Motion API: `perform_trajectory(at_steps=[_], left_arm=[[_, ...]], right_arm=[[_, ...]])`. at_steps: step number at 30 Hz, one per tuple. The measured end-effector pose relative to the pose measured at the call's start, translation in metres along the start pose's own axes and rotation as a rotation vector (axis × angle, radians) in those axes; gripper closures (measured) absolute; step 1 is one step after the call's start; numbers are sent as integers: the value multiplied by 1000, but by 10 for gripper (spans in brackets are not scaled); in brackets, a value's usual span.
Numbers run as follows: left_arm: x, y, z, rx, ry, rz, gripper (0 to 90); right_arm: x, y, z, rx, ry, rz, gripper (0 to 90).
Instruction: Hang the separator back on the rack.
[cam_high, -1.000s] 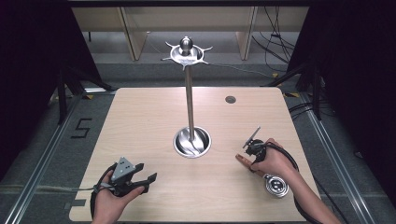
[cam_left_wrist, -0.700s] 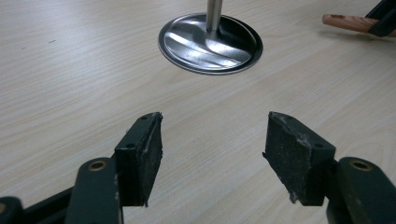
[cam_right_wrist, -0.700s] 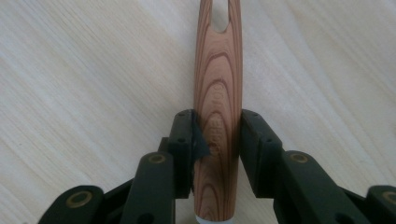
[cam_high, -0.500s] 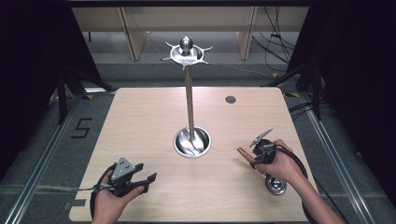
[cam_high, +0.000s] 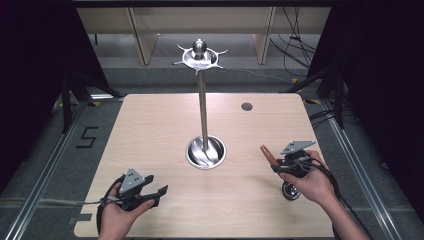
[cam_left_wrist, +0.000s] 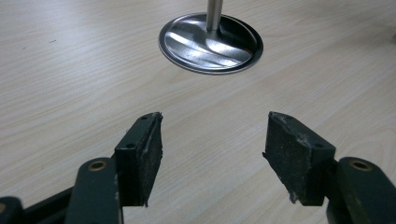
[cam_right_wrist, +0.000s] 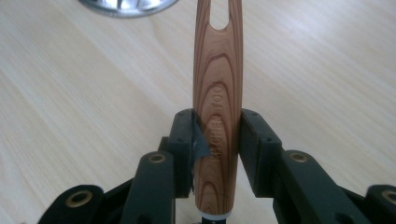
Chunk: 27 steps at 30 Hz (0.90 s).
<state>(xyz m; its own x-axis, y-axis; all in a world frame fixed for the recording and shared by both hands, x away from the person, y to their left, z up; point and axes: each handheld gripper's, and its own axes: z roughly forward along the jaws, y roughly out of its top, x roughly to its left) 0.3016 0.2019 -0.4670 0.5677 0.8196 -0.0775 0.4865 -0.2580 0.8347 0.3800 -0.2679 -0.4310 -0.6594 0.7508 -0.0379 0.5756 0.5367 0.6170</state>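
**Wooden-handled utensil in the right claw, lifted over the worktop**

Wooden-handled utensil (cam_right_wrist: 217, 107): long handle of striped brown wood, slotted near its far end, lettering pressed into the grain. Clamped between the two black pads of the right claw (cam_right_wrist: 216, 154), which press on both sides of the handle. In the high view the handle (cam_high: 269, 154) points up and towards the middle of the worktop; a round metal head (cam_high: 291, 190) shows beneath the hand, but whether it touches the wood below cannot be told.

Left claw (cam_left_wrist: 212, 156): jaws apart, nothing between them, bare wood beneath. Held in the left hand (cam_high: 117, 212) at the near left of the light wooden worktop (cam_high: 150, 135), well apart from the right claw.

Polished steel stand: round dished base (cam_high: 206, 152) at mid-worktop, a slim upright pole (cam_high: 202, 110), and a crown of short hooks under a ball finial (cam_high: 199, 54) on top.

Small dark round disc (cam_high: 246, 106): far right of the worktop, lying alone.
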Motion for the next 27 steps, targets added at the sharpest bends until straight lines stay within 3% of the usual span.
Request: perform_trajectory(at_steps=[3,5,7,9,10,15,16,26,27], left_arm=[[0,0,-1,1,-2,4,359],[0,0,-1,1,0,1,359],[0,0,-1,-2,-1,-5,359],[0,0,-1,2,4,-1,359],[0,0,-1,0,0,3,359],[0,0,-1,-2,1,-3,359],[0,0,0,-2,-2,-2,359],[0,0,0,-2,-2,-1,359],[0,0,0,-1,1,1,359]], right_arm=[[-3,2,-4,-46,-8,-25,686],[-1,3,-6,-82,-11,4,685],[-5,5,-10,-117,-23,-14,686],[-4,5,-11,-124,-23,-1,685],[-7,5,-11,-167,-40,-38,686],[-8,7,-17,-247,-58,-25,686],[-6,9,-20,-268,-57,2,686],[-6,15,-28,-350,-53,-18,686],[-4,15,-28,-348,-41,-2,686]])
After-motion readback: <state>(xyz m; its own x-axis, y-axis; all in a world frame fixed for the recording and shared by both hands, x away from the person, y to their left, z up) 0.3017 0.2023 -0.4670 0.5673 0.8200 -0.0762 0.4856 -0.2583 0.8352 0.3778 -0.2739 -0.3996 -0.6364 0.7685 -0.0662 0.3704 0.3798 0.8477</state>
